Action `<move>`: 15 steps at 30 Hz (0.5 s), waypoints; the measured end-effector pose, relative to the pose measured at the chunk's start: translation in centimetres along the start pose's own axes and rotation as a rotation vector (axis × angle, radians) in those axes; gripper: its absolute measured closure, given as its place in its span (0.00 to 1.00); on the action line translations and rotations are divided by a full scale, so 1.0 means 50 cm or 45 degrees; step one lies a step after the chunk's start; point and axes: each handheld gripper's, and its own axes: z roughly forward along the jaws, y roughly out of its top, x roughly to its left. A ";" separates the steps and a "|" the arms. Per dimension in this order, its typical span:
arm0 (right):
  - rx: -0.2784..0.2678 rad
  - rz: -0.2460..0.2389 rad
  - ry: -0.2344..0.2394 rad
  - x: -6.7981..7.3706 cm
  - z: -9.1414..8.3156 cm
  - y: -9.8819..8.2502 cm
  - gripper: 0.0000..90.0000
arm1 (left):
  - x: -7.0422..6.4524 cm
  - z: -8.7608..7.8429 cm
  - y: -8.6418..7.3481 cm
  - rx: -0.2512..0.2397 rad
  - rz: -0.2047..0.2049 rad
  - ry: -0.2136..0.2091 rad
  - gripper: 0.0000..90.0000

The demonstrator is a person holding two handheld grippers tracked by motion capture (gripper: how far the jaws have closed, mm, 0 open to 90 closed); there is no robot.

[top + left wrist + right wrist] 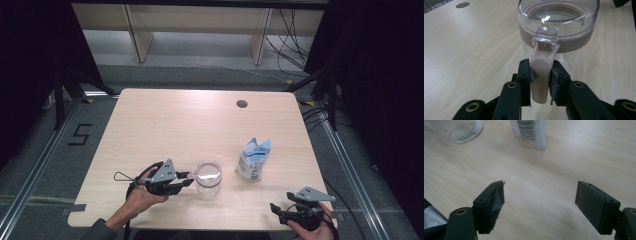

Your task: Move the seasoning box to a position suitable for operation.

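Observation:
A clear jar [208, 177] with a clear lid and a beige collar [564, 45] stands near the middle front of the table. A beige handle [540, 75] sticks out from its collar. My left gripper [541, 82] is shut on that handle, one pad pressing each side; from above the left gripper [189, 176] reaches the jar from the left. A white and blue pouch [254, 159] with a barcode [530, 130] stands to the right of the jar. My right gripper [540, 203] is open over bare wood near the front right corner [287, 210], with nothing between its jaws.
The light wooden table [165, 125] has a round cable hole [242, 104] at the back right. Black frame rails and cables run along the floor on both sides. Wooden furniture legs stand beyond the far edge.

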 end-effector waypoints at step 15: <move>-0.001 0.002 0.001 0.000 0.000 0.000 0.27 | -0.001 0.001 -0.002 -0.002 -0.034 0.030 0.80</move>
